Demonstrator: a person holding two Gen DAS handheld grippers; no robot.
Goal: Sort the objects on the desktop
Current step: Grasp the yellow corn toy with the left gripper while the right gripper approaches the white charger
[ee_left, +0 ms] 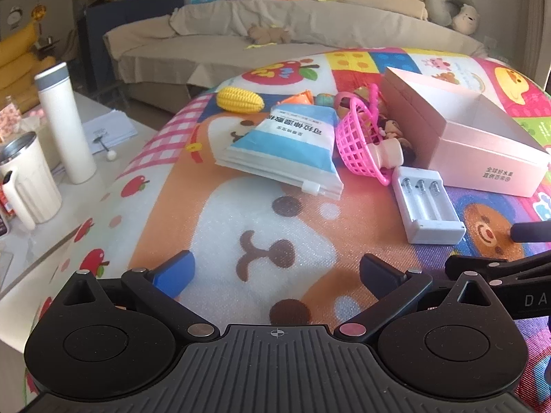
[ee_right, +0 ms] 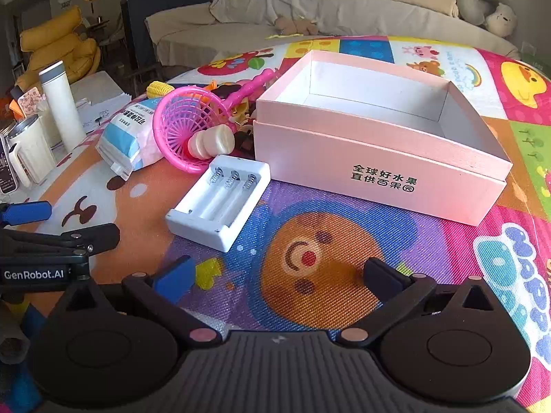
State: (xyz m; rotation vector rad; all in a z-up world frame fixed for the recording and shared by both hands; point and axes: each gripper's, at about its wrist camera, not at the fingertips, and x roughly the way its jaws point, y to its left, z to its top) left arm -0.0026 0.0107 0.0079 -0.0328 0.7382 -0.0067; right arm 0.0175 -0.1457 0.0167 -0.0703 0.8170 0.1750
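Observation:
An open pink box stands on the colourful play mat, its inside bare. A white battery holder lies in front of its left corner. Behind that, a pink toy net leans over a small cream bottle, beside a blue-and-white zip packet. A yellow toy corn lies further back with small toys. My left gripper is open above the mat. My right gripper is open too, nothing between its fingers.
Left of the mat a white table carries a tall white flask, a cream jug and papers. A beige sofa with plush toys lies beyond. The right gripper's fingers show at the left view's right edge.

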